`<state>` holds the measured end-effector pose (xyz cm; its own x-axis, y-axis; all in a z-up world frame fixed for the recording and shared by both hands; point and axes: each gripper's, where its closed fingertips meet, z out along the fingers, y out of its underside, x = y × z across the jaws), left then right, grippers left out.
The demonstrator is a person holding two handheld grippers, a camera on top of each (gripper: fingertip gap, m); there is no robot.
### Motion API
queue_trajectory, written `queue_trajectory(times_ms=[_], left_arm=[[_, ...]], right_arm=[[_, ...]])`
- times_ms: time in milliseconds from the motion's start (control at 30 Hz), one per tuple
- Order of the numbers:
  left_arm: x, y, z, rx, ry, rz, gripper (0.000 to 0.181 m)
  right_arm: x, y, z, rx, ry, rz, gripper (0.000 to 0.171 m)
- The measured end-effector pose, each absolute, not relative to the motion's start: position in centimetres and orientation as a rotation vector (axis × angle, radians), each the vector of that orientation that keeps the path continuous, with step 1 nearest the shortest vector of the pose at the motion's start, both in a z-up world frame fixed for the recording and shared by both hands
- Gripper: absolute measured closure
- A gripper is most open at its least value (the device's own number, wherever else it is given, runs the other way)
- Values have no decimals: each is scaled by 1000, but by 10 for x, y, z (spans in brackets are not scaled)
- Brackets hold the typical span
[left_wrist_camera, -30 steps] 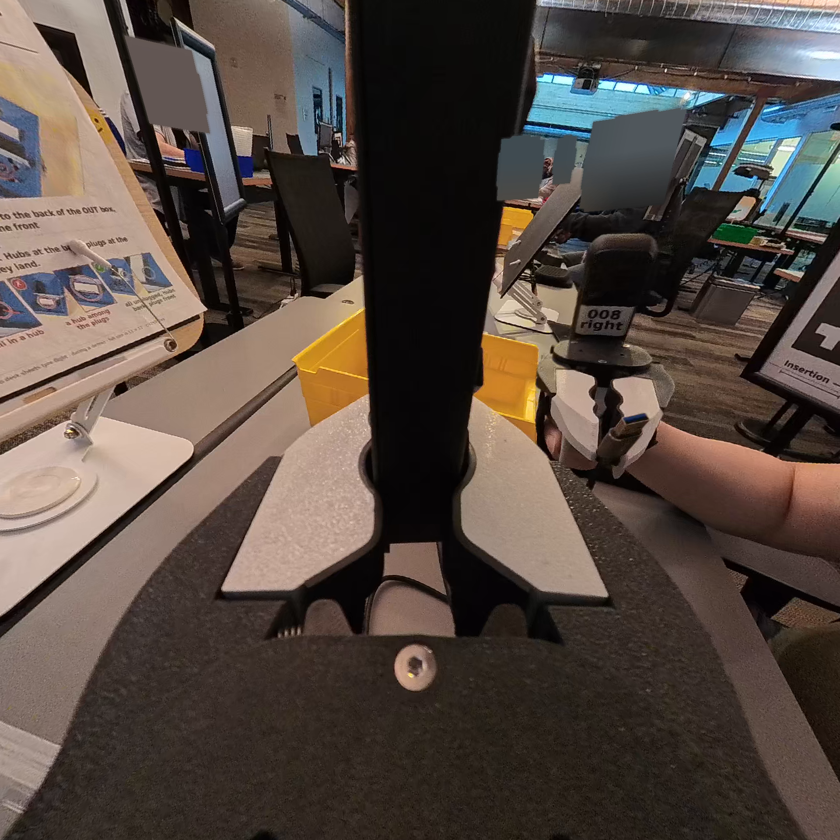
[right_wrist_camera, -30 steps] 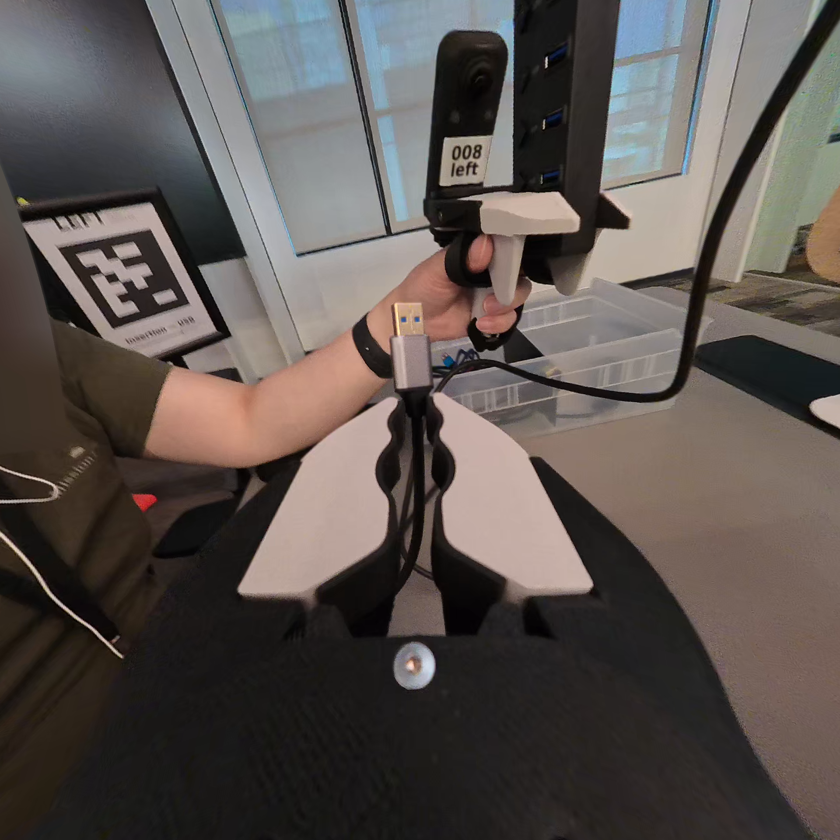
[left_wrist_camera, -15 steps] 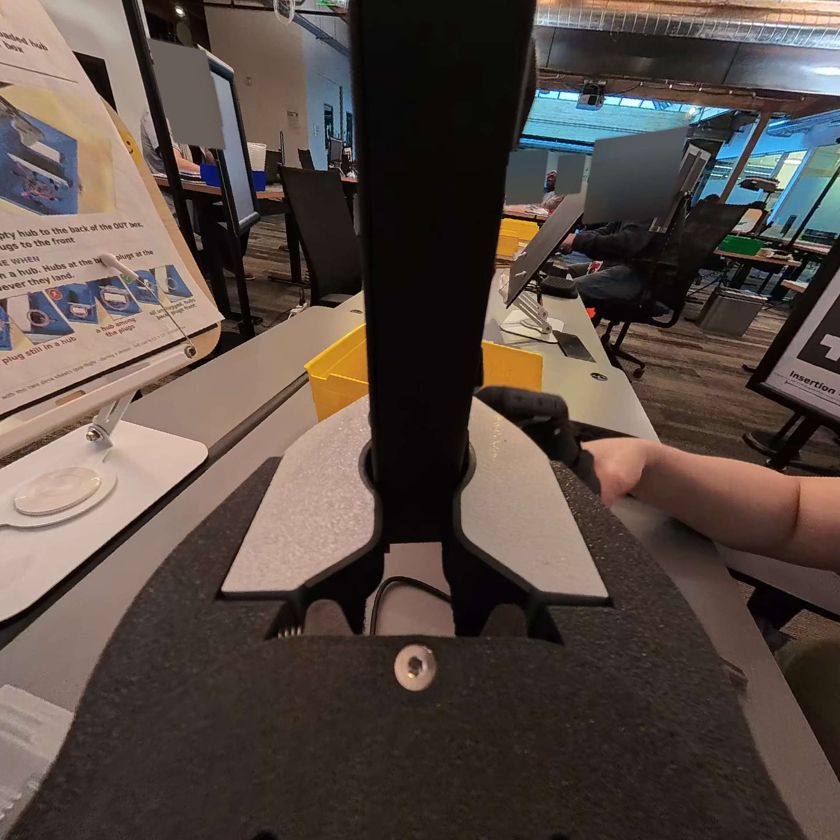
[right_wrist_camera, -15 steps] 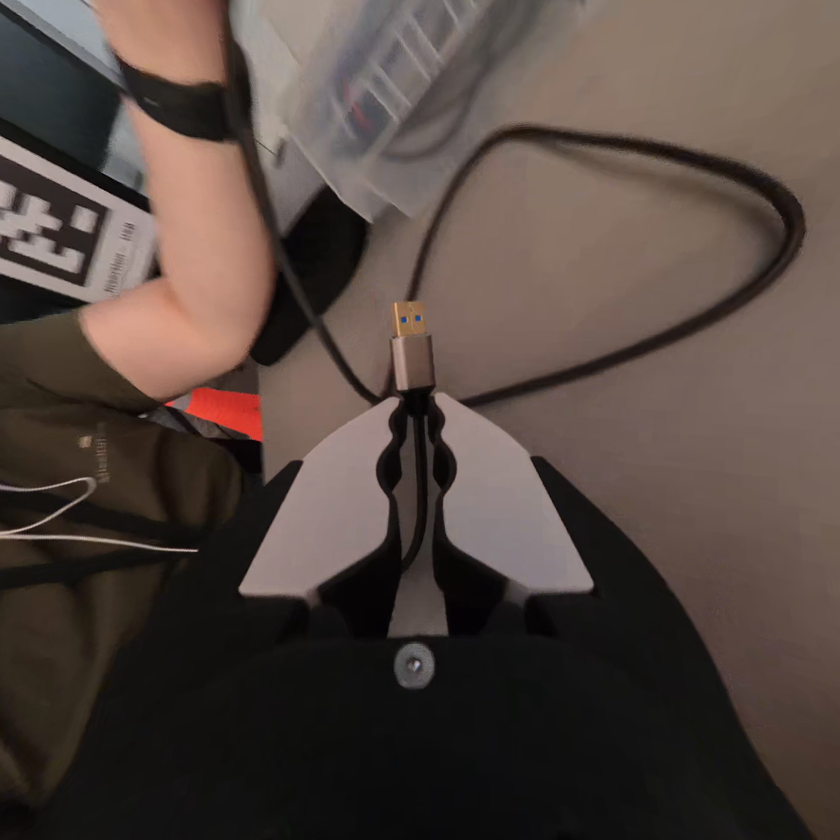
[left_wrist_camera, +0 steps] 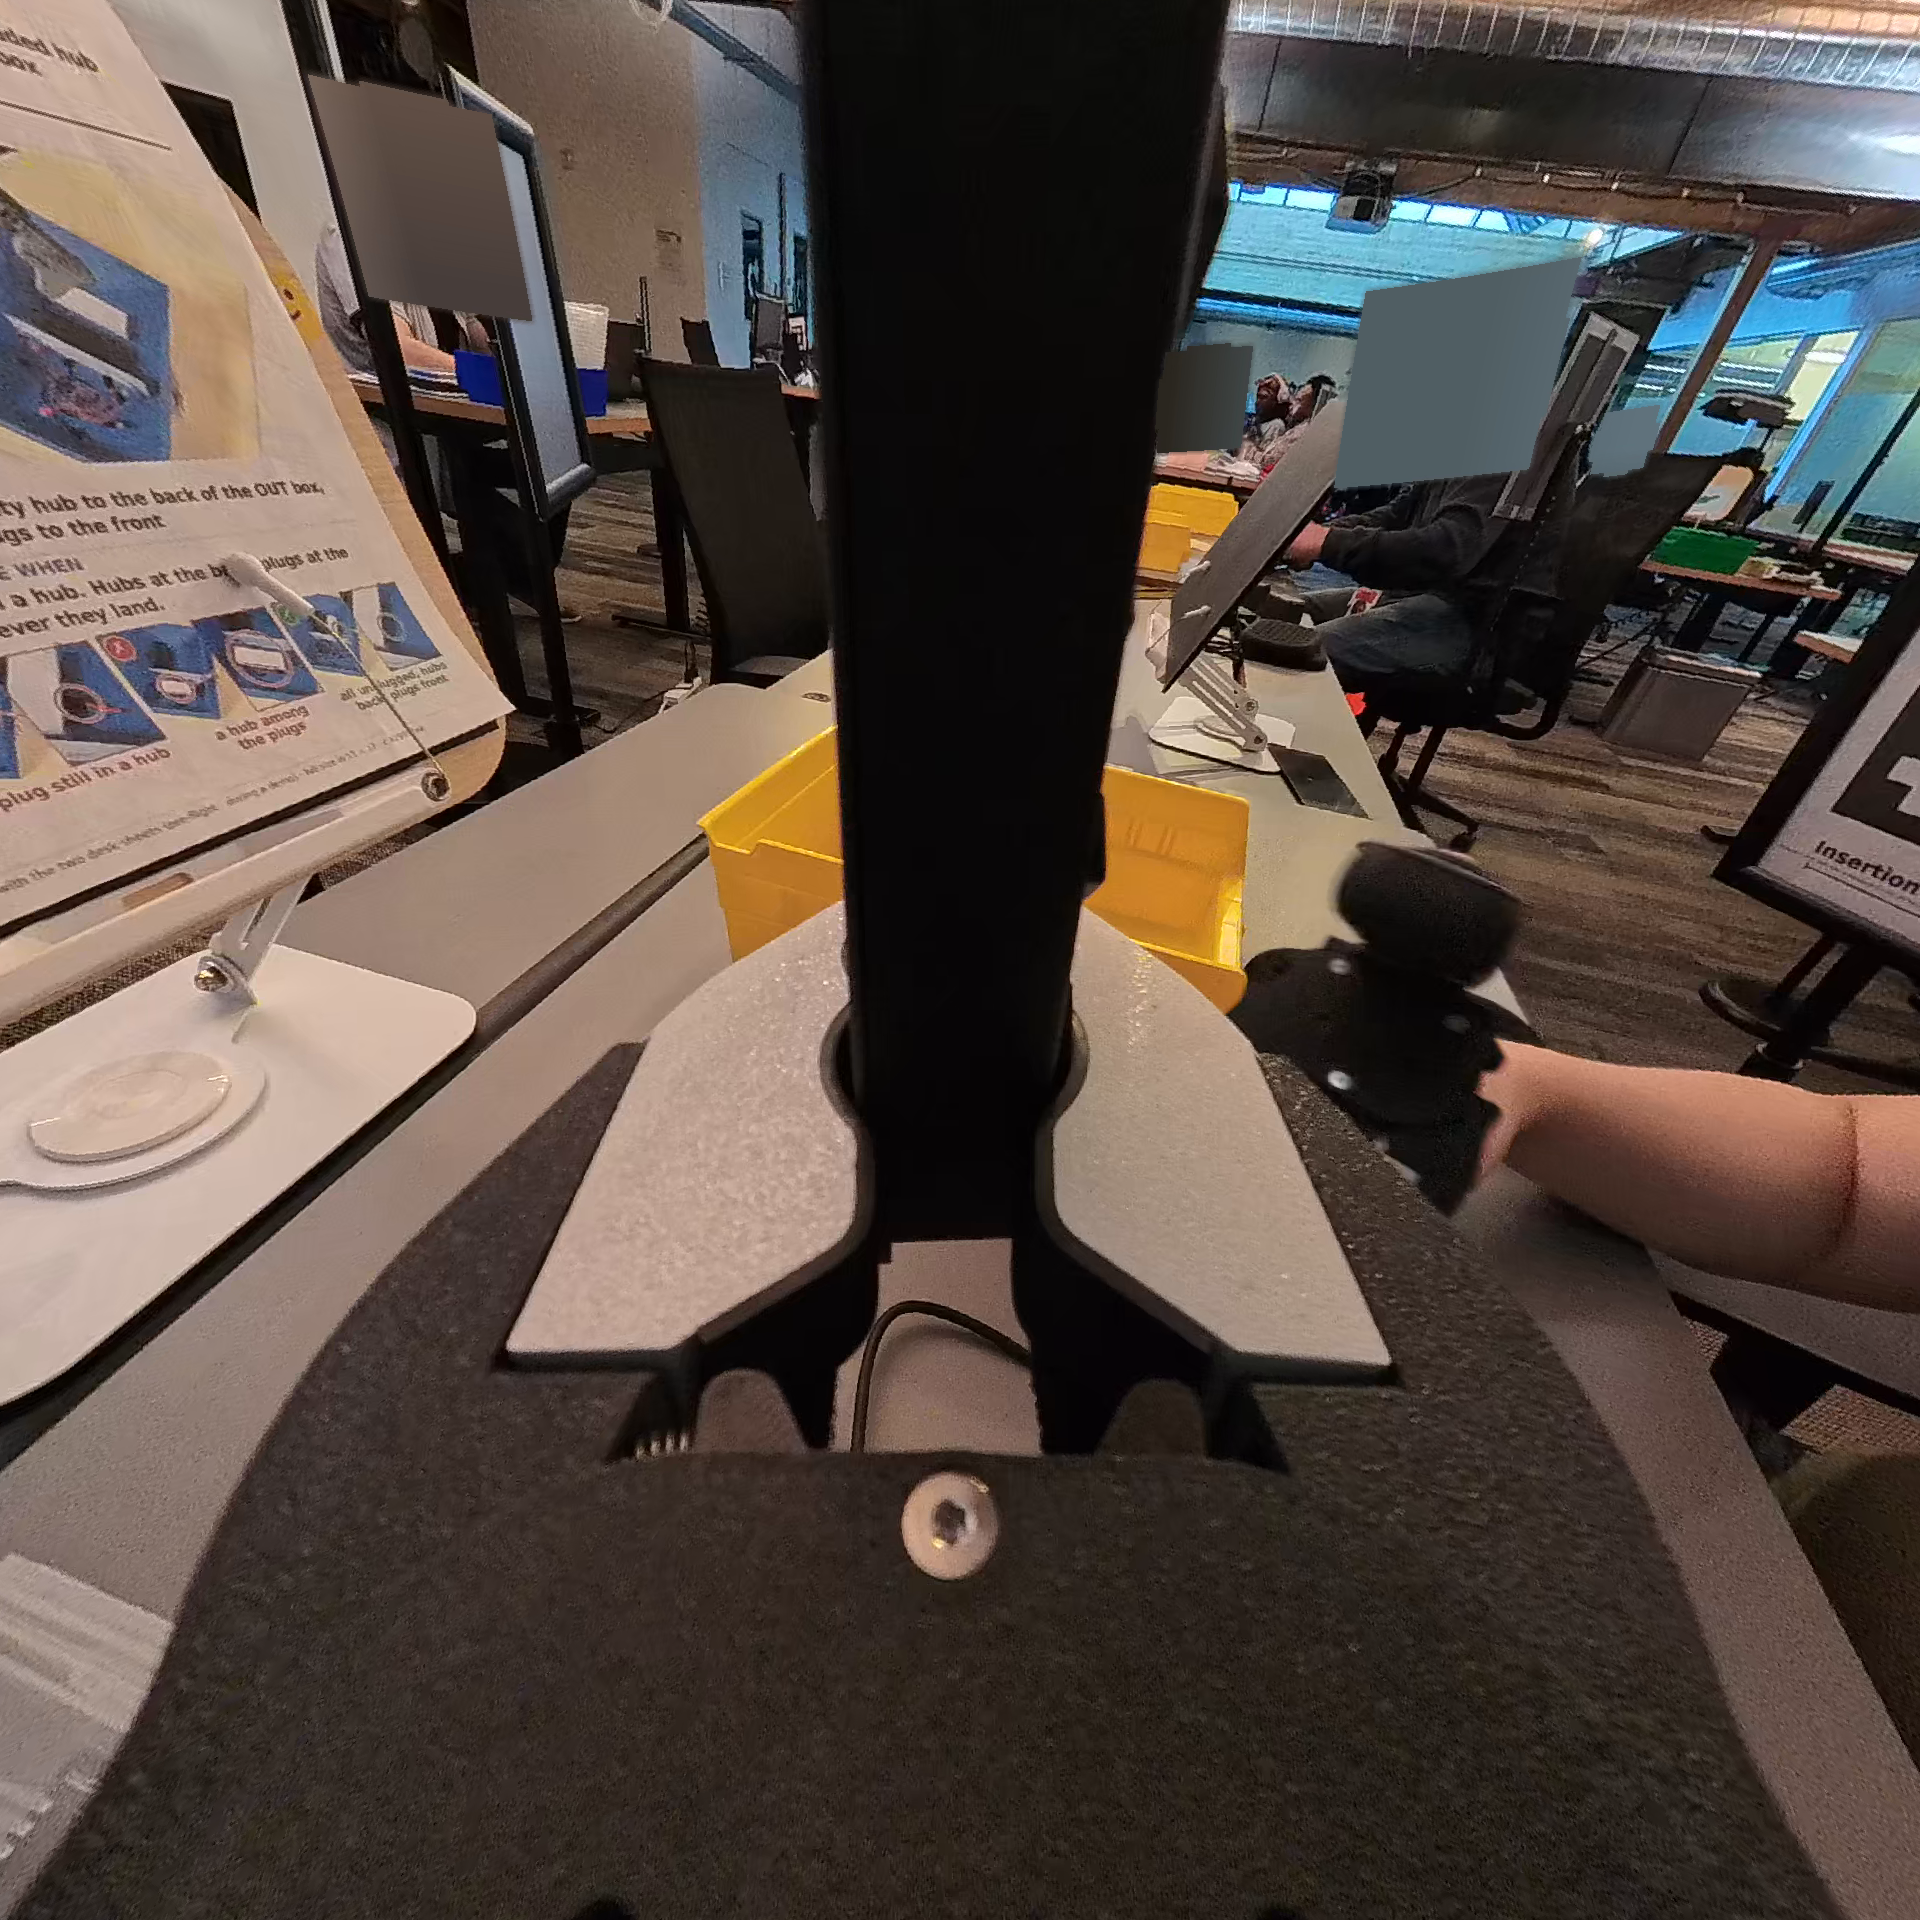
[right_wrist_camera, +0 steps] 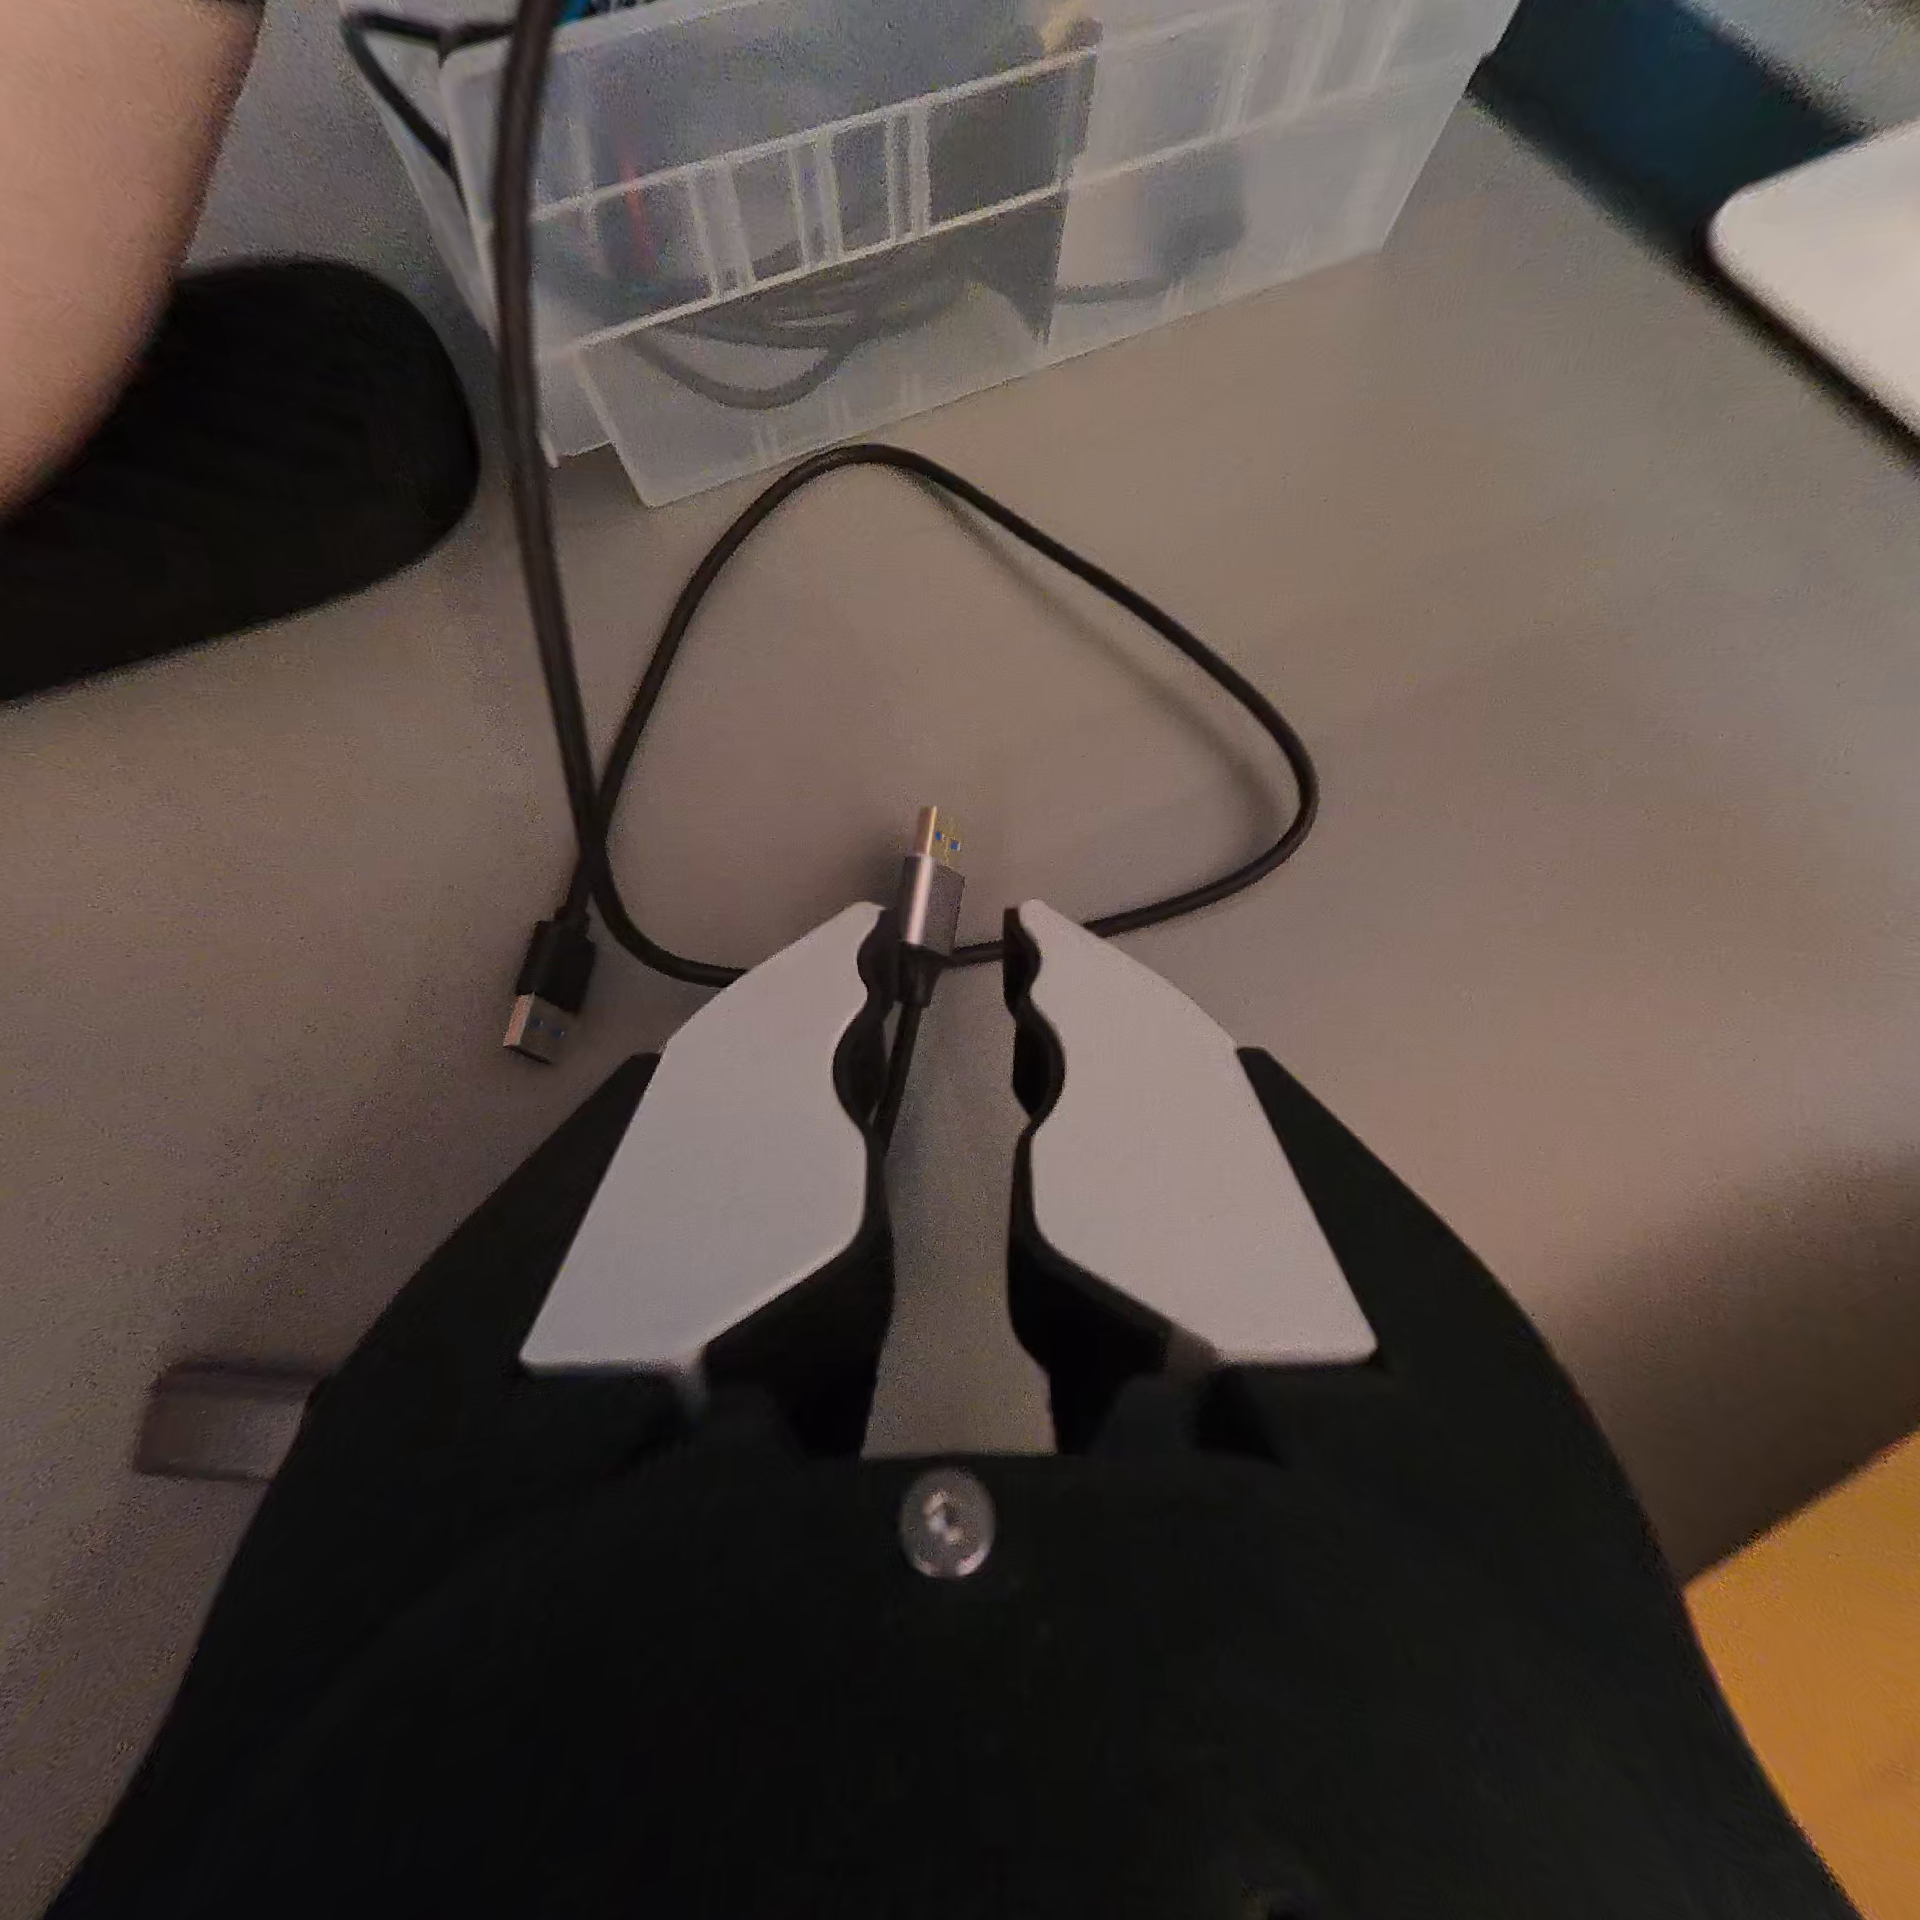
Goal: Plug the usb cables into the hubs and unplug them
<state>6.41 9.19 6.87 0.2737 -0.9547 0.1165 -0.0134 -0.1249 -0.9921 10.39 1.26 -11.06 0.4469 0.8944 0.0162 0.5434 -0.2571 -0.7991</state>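
Observation:
My left gripper (left_wrist_camera: pixel 961 997) is shut on a tall black USB hub (left_wrist_camera: pixel 987 520) and holds it upright above the grey table (left_wrist_camera: pixel 520 883). My right gripper (right_wrist_camera: pixel 945 914) points down at the table (right_wrist_camera: pixel 1455 935) with its jaws open. A USB plug (right_wrist_camera: pixel 932 894) with a grey shell and gold tip leans against the left finger (right_wrist_camera: pixel 748 1091); a gap separates it from the right finger. Its thin black cable runs back between the fingers. The right gripper's body also shows low at the right of the left wrist view (left_wrist_camera: pixel 1392 1039), fingers hidden.
A second black plug (right_wrist_camera: pixel 545 987) and a looped black cable (right_wrist_camera: pixel 1247 707) lie on the table. A clear bin (right_wrist_camera: pixel 1195 208) holds more cables behind them. A yellow bin (left_wrist_camera: pixel 1174 873) stands behind the hub. An instruction sheet on a white stand (left_wrist_camera: pixel 260 1091) is at the left. There is about 20 cm between the tips of the two grippers.
My right gripper swung from facing the hub down to the table, then opened; the plug it held is no longer clamped. The left gripper kept its hold on the hub.

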Motion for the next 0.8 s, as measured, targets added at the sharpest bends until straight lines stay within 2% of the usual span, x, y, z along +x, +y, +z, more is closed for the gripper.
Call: queue_trajectory(times_ms=[133,400,800], left_arm=[[64,92,70,-1436,955,-1078,156],[63,90,73,-1427,959,-1076,156],[61,90,76,-1420,955,-1082,156]], right_arm=[[97,5,-127,-1921,-1283,279,150],[100,11,-143,-1916,-1269,-46,156],[101,21,-151,-1935,-1246,-153,161]])
